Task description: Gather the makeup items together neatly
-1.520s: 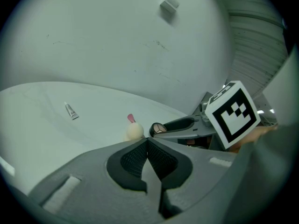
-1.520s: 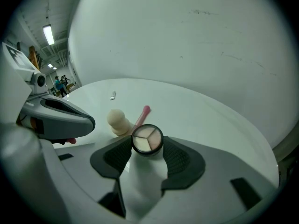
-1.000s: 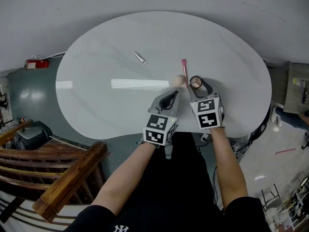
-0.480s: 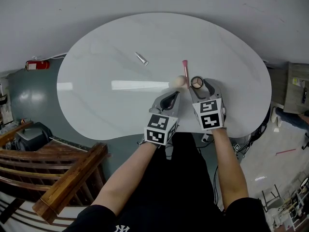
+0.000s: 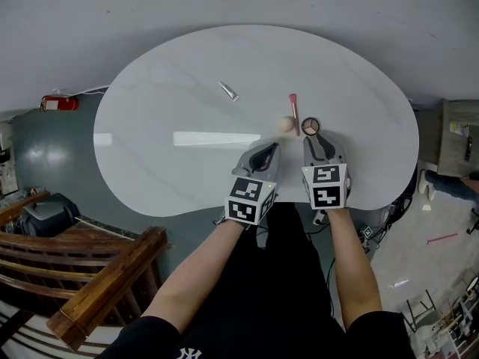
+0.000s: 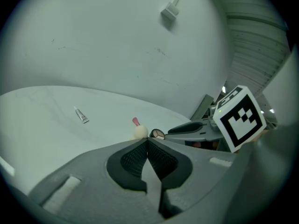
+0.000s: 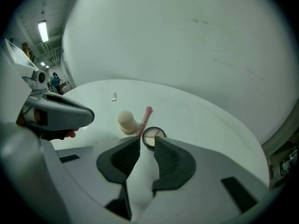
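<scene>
**Left gripper** (image 6: 147,141): nearest item, left of the compact. Ribbed dark pads are pressed together with nothing between them.

**Right gripper** (image 7: 147,140): just on the near side of the compact. Its jaws have just been closing and stand part-way apart. Nothing lies between the pads; the compact shows beyond the tips, untouched.

**Small round open compact with dark rim and pale divided pans** (image 7: 152,136): lies flat on the glossy white oval table (image 5: 165,148), near its front edge. Judged light, hard and shallow, and likely to skate on the smooth top. Best taken across the rim, because the pressed powder would chip if pinched.

**Beige egg-shaped makeup sponge** (image 7: 126,119): just left of the compact. It has a matt, foam-like surface. Judged very light and soft, so it would squash under the pads and roll if nudged. A gentle hold at its widest part suits it.

**Slim pink-handled brush** (image 7: 144,118): its near end sits between the compact and the sponge, and its shaft runs away beyond them. Whether it touches either cannot be told. Judged stiff and light. It should be held mid-handle.

**Small silvery tube** (image 5: 229,90): well apart from the compact, beyond and to its left, lying slantwise. It looks smooth and tapered. Judged light and slippery, and best gripped across the body. It is the one item not yet grouped.
</scene>
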Demonstrator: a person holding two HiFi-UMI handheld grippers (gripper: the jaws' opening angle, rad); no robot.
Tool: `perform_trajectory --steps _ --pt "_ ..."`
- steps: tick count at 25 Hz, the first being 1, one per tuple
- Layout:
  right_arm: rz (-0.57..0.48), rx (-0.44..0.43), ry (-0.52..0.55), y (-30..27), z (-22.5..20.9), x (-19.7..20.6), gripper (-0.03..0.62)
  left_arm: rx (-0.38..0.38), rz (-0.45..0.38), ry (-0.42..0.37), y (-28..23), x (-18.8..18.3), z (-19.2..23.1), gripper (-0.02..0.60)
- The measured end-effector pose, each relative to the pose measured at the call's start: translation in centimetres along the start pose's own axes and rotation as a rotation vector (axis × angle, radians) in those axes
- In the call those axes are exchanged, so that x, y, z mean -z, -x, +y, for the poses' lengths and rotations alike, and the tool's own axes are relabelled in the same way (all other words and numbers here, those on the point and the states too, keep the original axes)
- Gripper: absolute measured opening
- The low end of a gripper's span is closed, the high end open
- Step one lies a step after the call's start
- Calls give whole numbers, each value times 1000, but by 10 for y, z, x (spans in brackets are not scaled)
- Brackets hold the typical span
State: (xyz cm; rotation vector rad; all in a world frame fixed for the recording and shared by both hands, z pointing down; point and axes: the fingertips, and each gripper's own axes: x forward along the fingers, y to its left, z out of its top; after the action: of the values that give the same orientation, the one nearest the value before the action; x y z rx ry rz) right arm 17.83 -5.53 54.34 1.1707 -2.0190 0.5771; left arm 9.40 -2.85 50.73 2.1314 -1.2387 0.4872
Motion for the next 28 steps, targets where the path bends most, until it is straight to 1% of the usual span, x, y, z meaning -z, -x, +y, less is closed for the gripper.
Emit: perform_trajectory --steps 3,9,17,25,28 --pt "-27 0 -6 10 12 -6 78 1 -15 -3 12 -2 2 9" --pt "-68 -18 27 27 48 -20 38 -5 -54 -10 42 -7 9 9" --pt "-100 -57 75 42 103 -36 23 -30 -98 -7 86 -7 27 9" --pt "-124 -80 135 48 146 -52 17 -53 -146 6 122 -11 47 9" --pt "-136 -106 146 51 166 -58 15 -61 -160 9 136 -11 56 9"
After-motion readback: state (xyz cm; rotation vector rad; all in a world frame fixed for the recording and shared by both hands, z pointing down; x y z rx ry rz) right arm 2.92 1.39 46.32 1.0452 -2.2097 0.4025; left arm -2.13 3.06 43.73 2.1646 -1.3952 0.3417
